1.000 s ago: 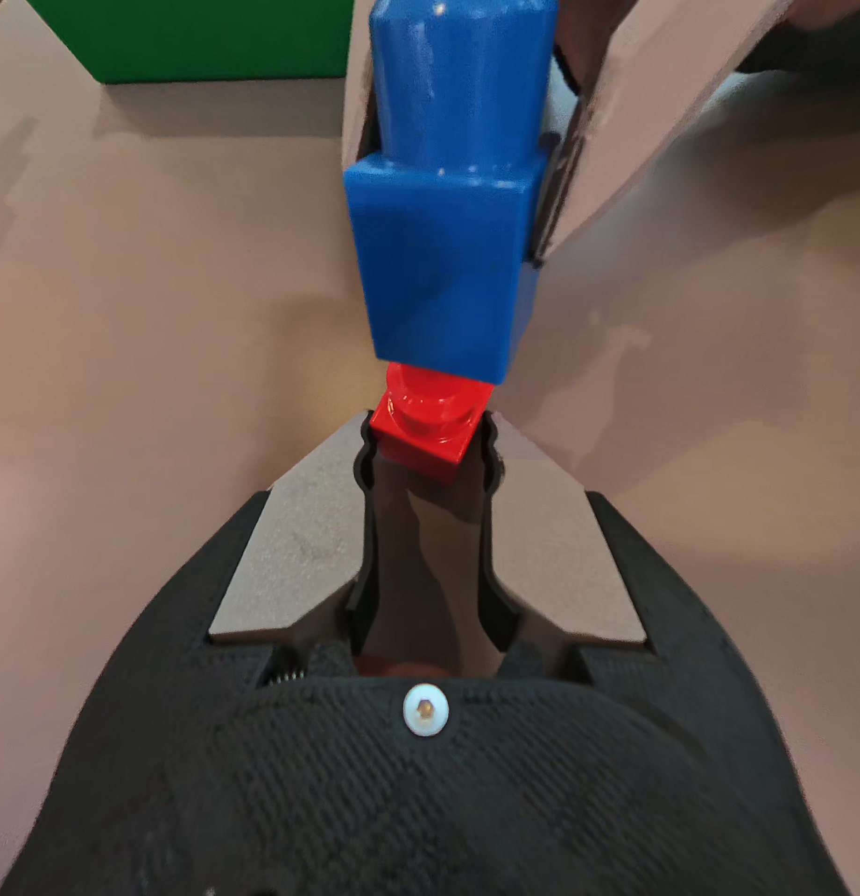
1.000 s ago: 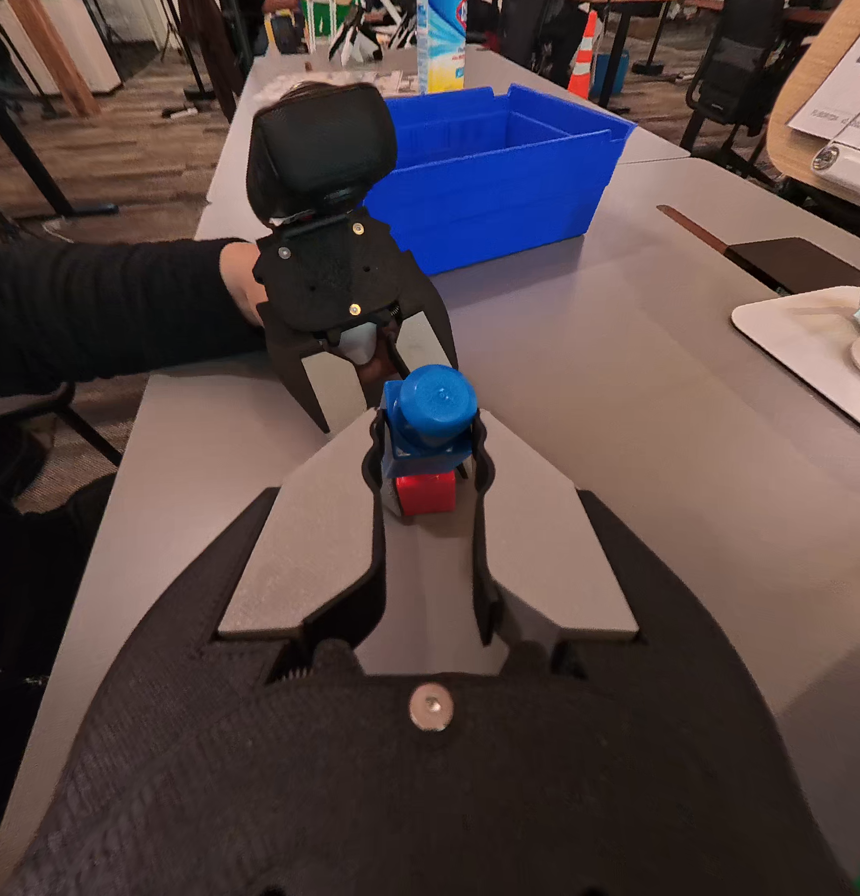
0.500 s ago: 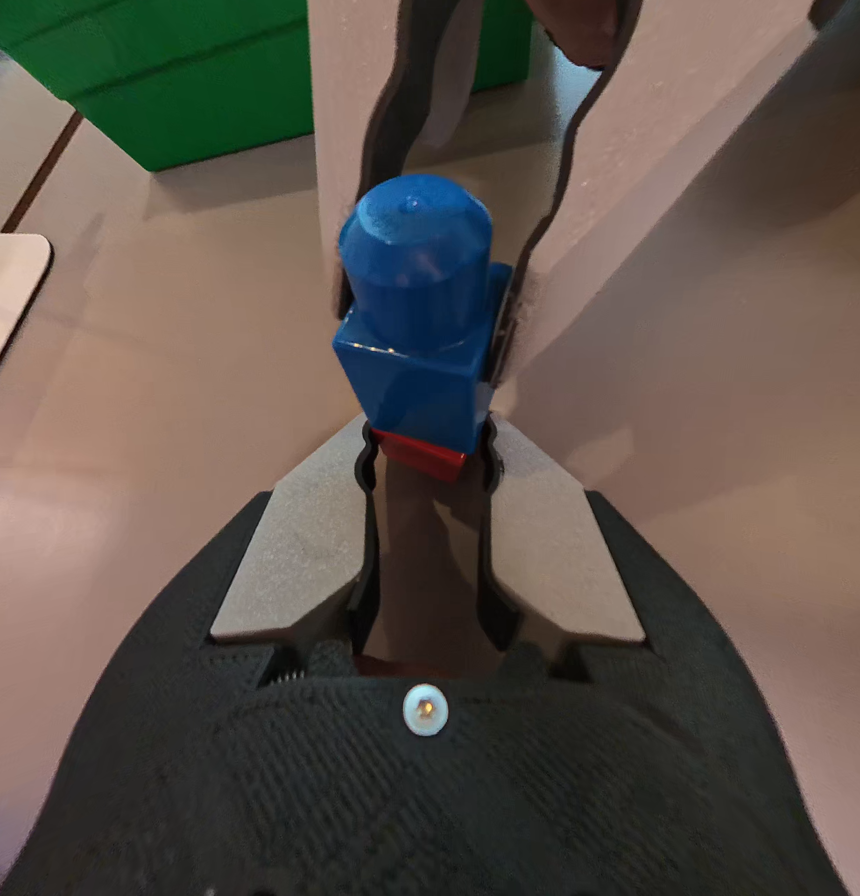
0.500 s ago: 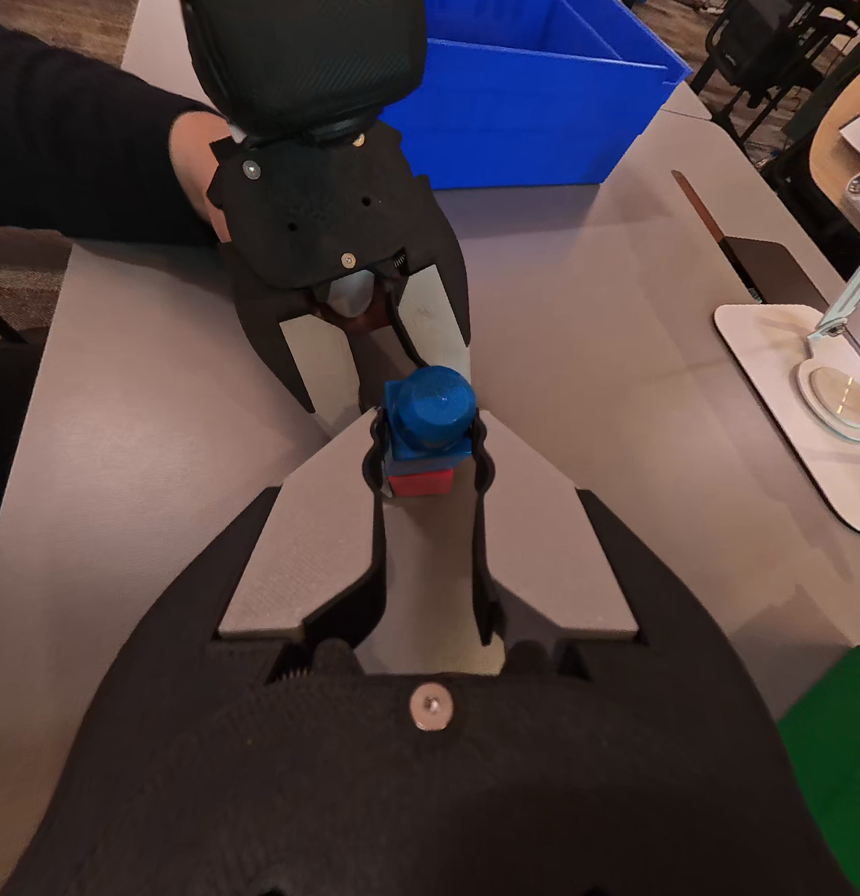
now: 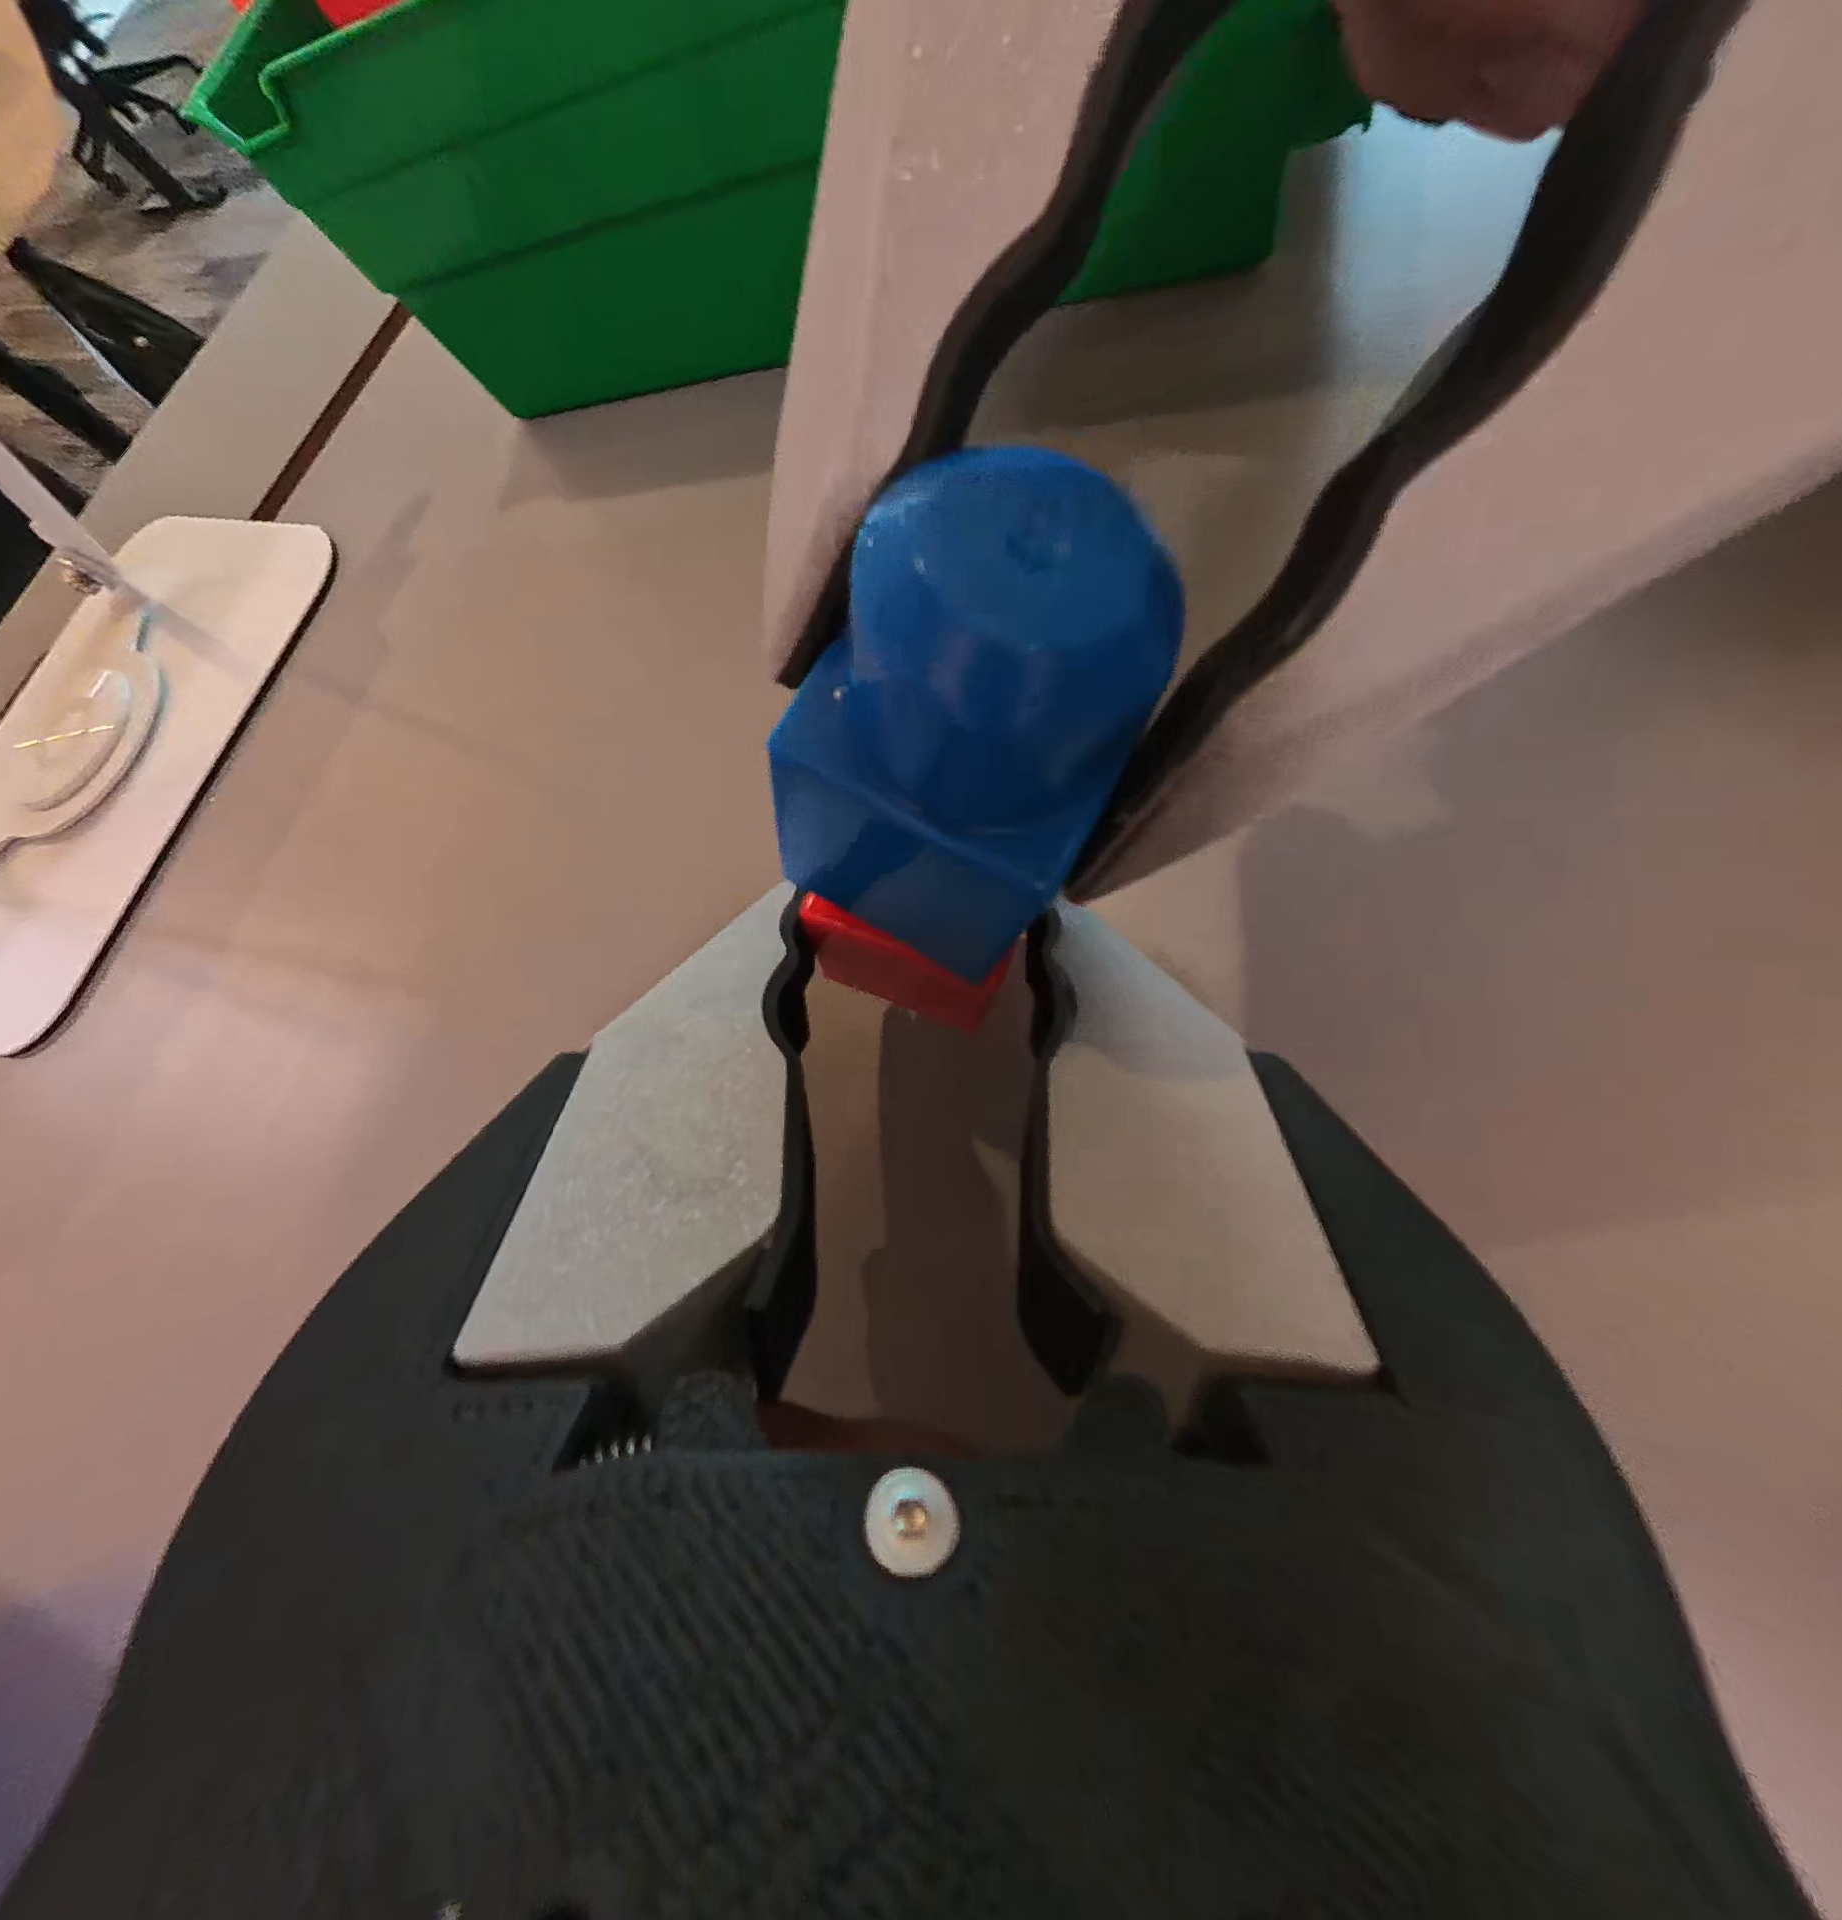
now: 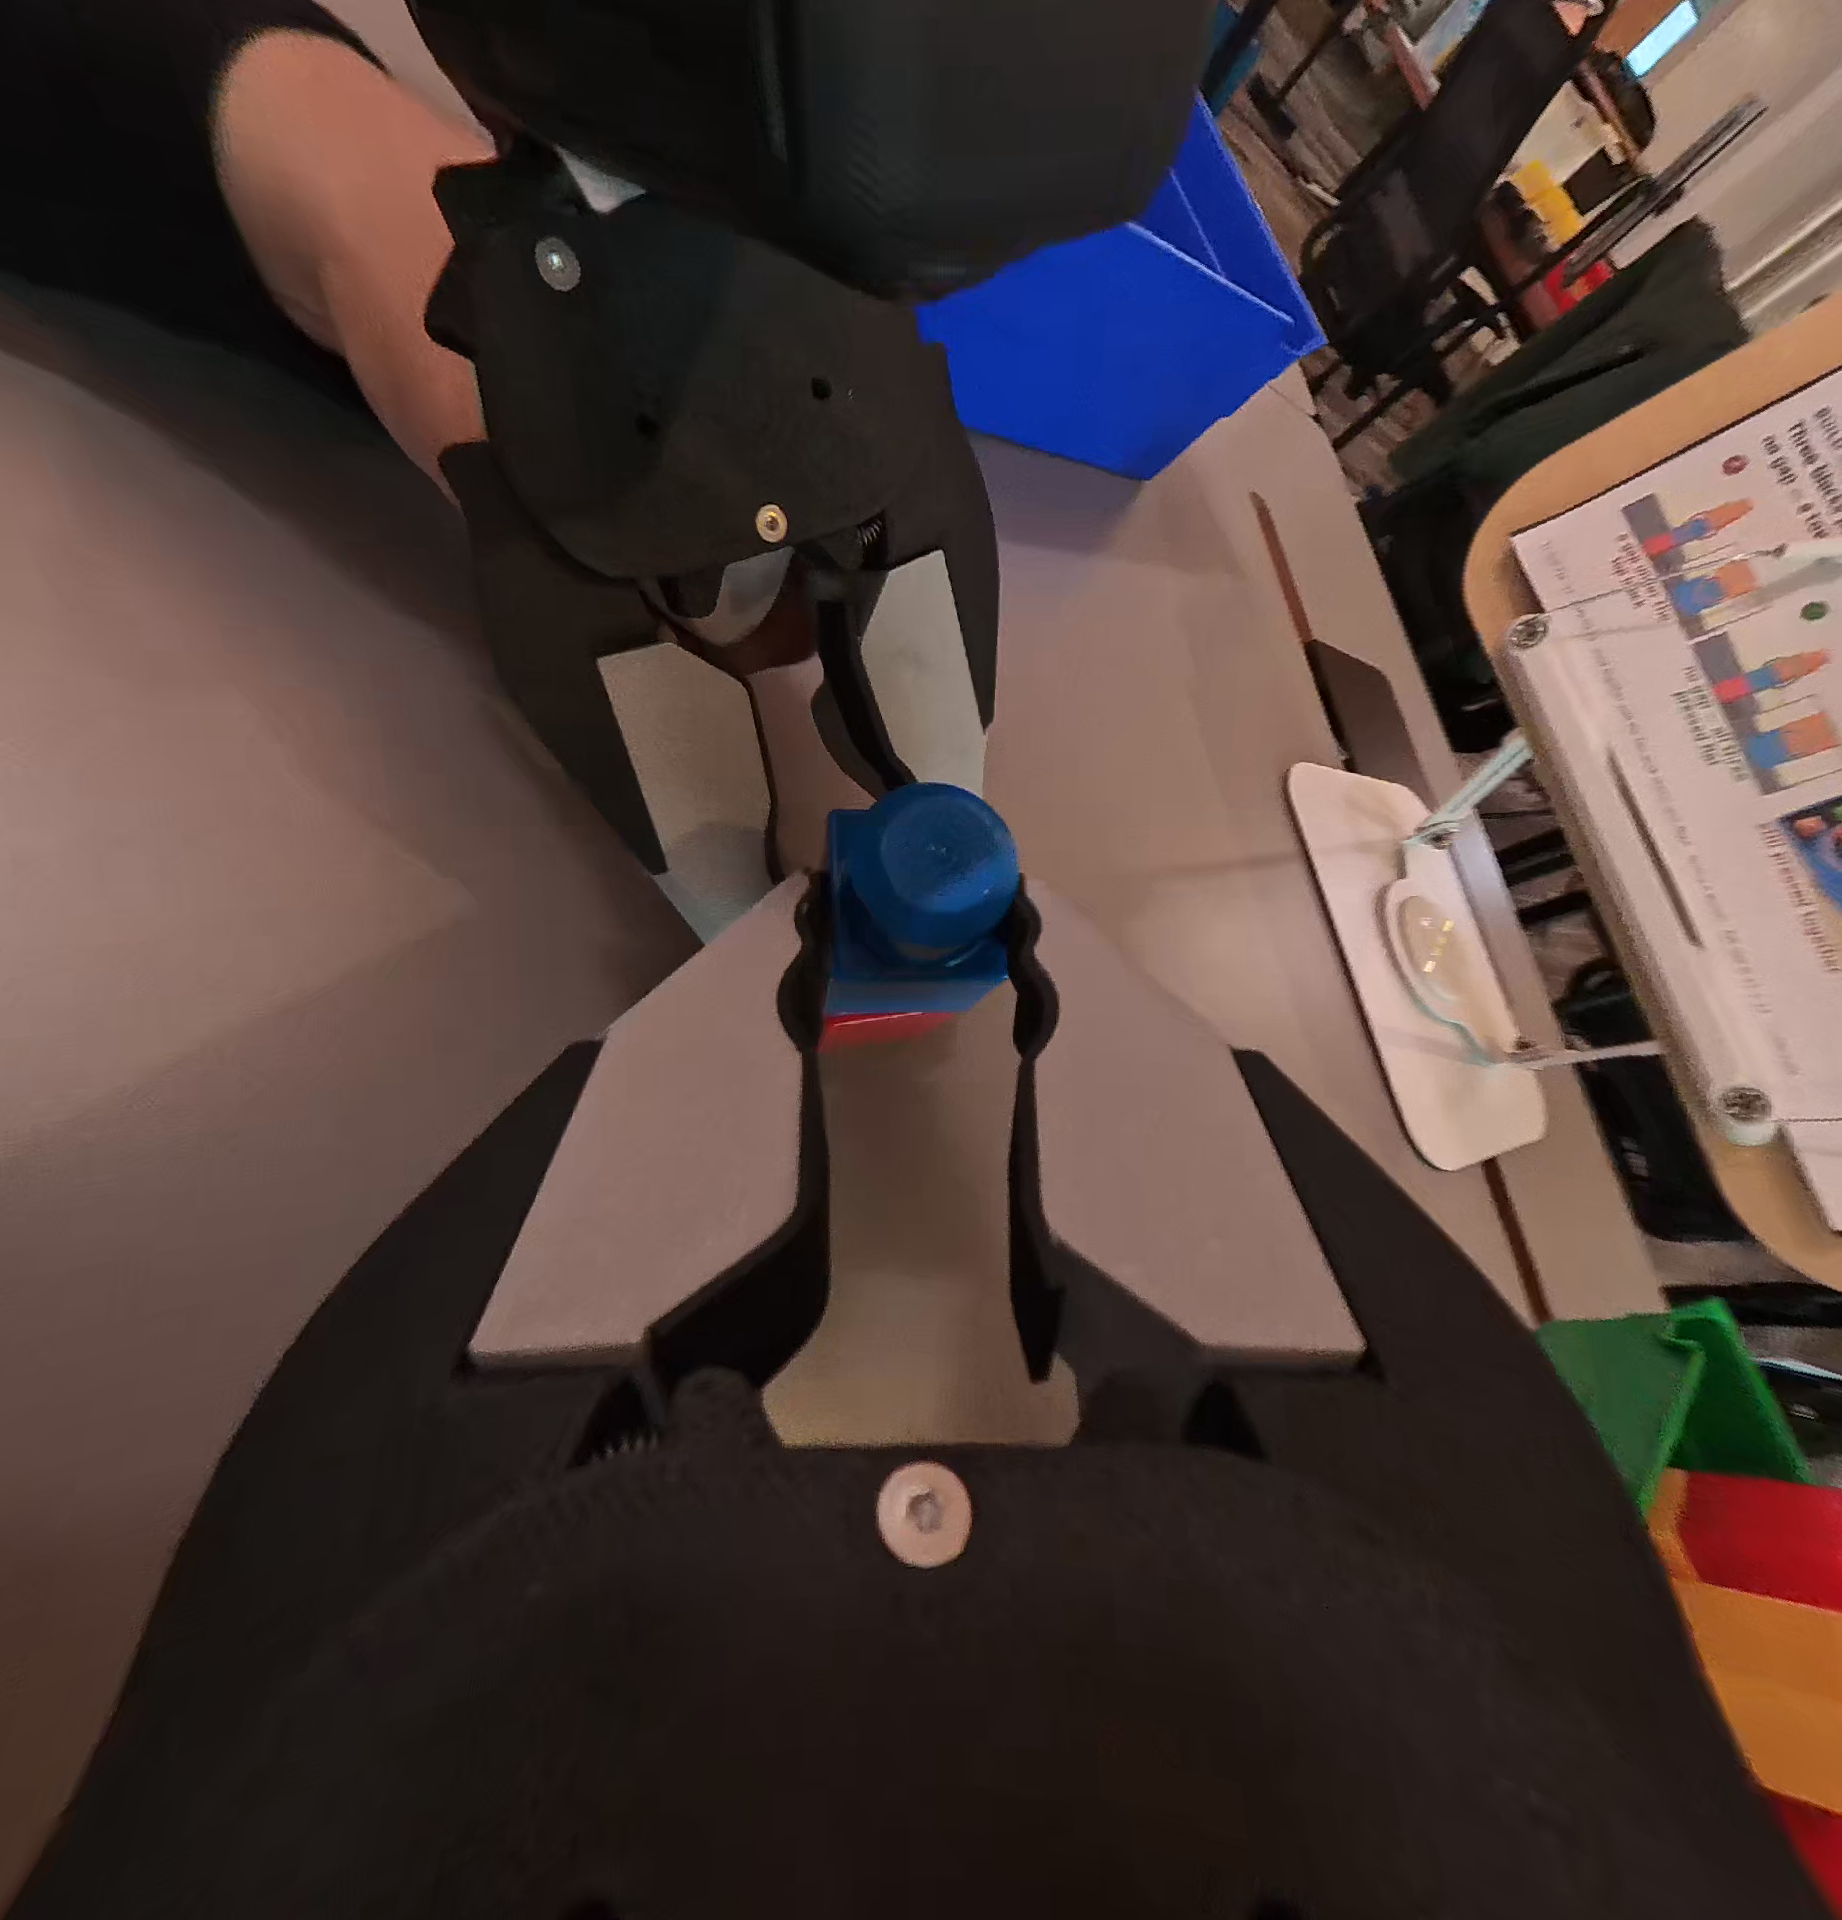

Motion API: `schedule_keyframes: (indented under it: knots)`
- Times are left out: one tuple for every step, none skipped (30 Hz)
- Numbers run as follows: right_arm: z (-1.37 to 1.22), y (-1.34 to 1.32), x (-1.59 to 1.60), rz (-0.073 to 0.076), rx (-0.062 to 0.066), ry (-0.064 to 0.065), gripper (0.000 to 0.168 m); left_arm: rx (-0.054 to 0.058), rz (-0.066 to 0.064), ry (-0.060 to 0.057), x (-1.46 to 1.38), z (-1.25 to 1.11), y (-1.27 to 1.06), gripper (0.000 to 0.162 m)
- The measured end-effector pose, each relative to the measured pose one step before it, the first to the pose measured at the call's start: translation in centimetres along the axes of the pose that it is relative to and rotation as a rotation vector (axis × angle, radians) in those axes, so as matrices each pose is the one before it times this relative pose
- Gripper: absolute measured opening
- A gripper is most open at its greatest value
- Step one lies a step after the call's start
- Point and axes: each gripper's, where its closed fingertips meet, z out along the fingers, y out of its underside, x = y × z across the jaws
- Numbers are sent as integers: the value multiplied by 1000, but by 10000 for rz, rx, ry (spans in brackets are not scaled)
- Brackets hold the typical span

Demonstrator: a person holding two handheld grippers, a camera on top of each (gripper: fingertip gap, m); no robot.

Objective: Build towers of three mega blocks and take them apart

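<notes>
Bare grey table (image 6: 221,935) is seen open toward 9 o'clock of the stack; toward 3 o'clock a white pad (image 6: 1416,987) lies near the table edge, and a green bin (image 5: 605,208) stands at 12 o'clock in the left wrist view. The red block (image 5: 896,971) is pinched by the left gripper (image 5: 912,961). The blue block (image 6: 922,914), seated on it, is clamped by the right gripper (image 6: 917,935), angled down opposite.

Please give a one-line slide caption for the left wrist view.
Left gripper holds small red plastic block while right gripper presses blue studded plastic block onto it.
</notes>
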Motion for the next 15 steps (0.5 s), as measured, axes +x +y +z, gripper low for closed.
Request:
schedule_keyframes:
  knots:
    - [130, 104, -116, -290, -120, 111, 32, -87, 46, -51, 27, 106, 137, 39]
    - [88, 113, -228, -228, -86, -22, 32, -61, 85, 31, 141, 108, 127, 39]
    - [10, 54, -205, -142, -14, -73, 32, -7, 76, 97, 215, 64, 45, 38]
    - [-93, 8, -207, -43, 55, -160, 31, 48, 27, 239, 383, 7, -52, 38]
    - [-191, -74, -300, 18, 150, -302, 31, 112, 72, 326, 511, -74, -152, 38]
    - [-305, -104, -321, 54, 219, -359, 31, 140, 126, 288, 494, -114, -197, 37]
    - [-358, -29, -209, 94, 195, -316, 31, 121, 60, 253, 418, -122, -197, 37]
    - [-338, -11, -125, 244, 179, -299, 31, 115, -2, 213, 328, -133, -207, 36]
    - [-279, -37, -1, 333, 156, -247, 31, 109, -20, 103, 142, -121, -206, 36]
    - [-193, 5, 148, 256, 88, -110, 31, 65, -31, -21, -79, -106, -121, 36]
    - [-81, 71, 176, 112, 9, 2, 31, 6, -6, -121, -225, -64, -16, 36]
    - [65, 92, 210, 45, -53, 113, 31, -52, 11, -178, -300, -16, 96, 36]
    - [191, 137, 144, -26, -120, 163, 31, -93, -5, -172, -279, 55, 172, 36]
    - [260, 137, 139, -62, -154, 214, 32, -102, -29, -132, -226, 73, 213, 36]
    - [289, 102, 82, -14, -137, 191, 32, -83, -56, -87, -185, 91, 213, 36]
